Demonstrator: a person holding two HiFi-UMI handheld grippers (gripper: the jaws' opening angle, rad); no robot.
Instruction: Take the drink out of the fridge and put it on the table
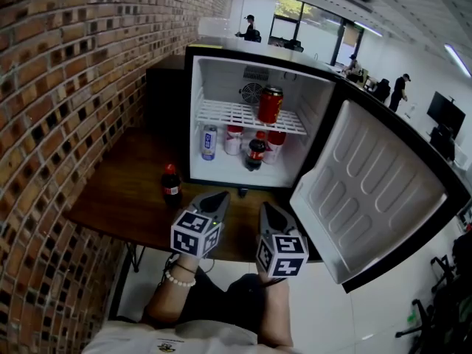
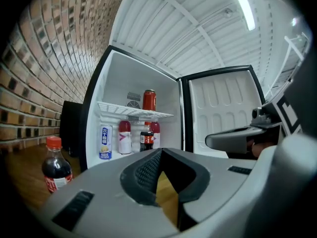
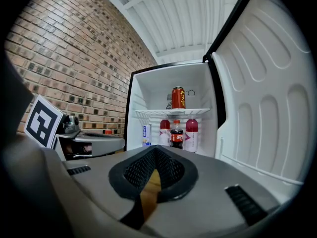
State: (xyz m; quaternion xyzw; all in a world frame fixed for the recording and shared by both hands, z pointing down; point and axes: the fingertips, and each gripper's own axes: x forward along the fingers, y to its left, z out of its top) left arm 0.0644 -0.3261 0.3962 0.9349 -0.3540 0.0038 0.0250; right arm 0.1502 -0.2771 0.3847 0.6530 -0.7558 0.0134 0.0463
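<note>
Cola bottle (image 1: pixel 170 186) upright on table (image 1: pixel 122 194) left of open fridge (image 1: pixel 221 80) holding upright drinks (image 1: pixel 254 151); left gripper (image 1: pixel 216 199) and right gripper (image 1: pixel 268 209) fingers closed, empty.

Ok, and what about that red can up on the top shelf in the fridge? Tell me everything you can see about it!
The red can is tall and slim and looks like shiny metal. It has a greyish top rim and yellowish print too small to read. It stands upright, alone on the white wire shelf in the upper part of the open fridge, toward the right side. A round fan grille sits behind it to the left. Only the shelf touches it.
</note>
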